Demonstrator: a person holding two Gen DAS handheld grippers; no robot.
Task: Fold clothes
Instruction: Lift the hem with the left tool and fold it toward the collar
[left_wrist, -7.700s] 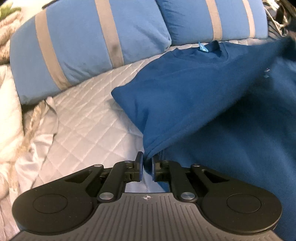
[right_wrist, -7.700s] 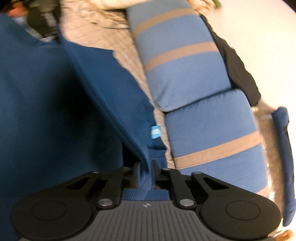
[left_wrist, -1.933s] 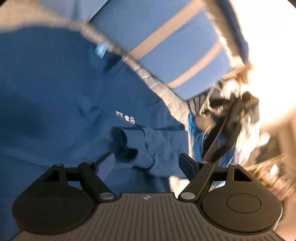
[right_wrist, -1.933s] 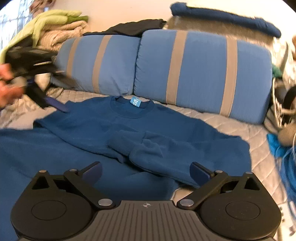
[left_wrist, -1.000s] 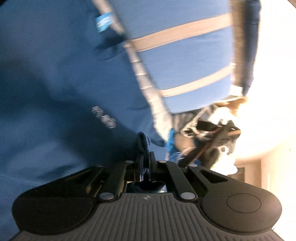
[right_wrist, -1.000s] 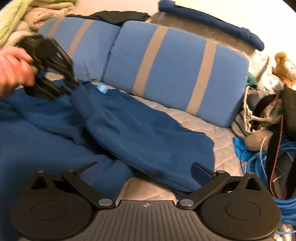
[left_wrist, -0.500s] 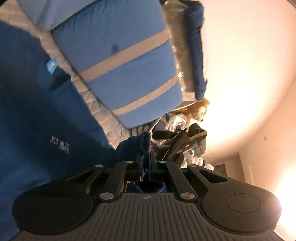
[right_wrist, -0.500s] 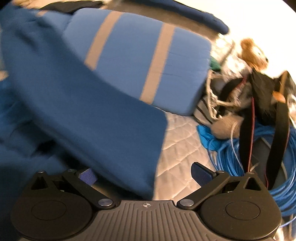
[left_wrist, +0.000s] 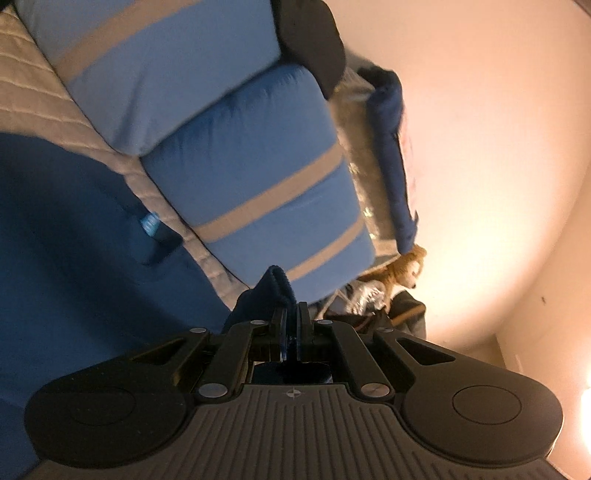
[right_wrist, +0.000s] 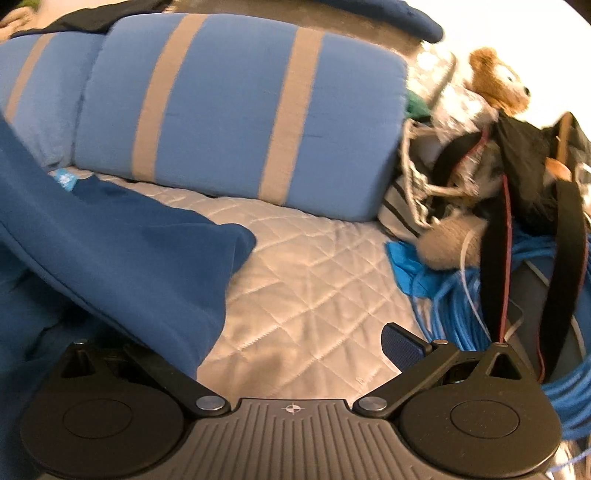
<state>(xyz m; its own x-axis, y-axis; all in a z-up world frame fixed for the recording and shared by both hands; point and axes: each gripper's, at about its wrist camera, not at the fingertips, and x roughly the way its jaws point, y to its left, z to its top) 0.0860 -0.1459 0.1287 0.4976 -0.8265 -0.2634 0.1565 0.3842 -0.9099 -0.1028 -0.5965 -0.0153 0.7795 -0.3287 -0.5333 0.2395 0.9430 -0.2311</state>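
A dark blue sweatshirt (left_wrist: 74, 266) lies on the quilted bed, its pale blue neck label (left_wrist: 149, 223) toward the pillows. My left gripper (left_wrist: 291, 314) is shut on the sleeve's ribbed cuff (left_wrist: 271, 286), held up off the bed and pointing toward the wall. In the right wrist view the lifted sleeve (right_wrist: 129, 258) stretches across the lower left and drapes over the left finger, hiding it. My right gripper (right_wrist: 258, 347) stands open over bare quilt, with only its right pad (right_wrist: 402, 345) showing and nothing pressed between the fingers.
Two blue pillows with tan stripes (right_wrist: 236, 110) line the back of the quilted cover (right_wrist: 314, 288). To the right lie a teddy bear (right_wrist: 495, 79), black straps (right_wrist: 495, 236) and a coil of blue cable (right_wrist: 461, 314). A dark rolled cloth (left_wrist: 391, 162) tops the headboard.
My left gripper closed on the cuff and has risen with it, drawing the sleeve up off the sweatshirt. The right gripper swung right; the sleeve now covers its left finger.
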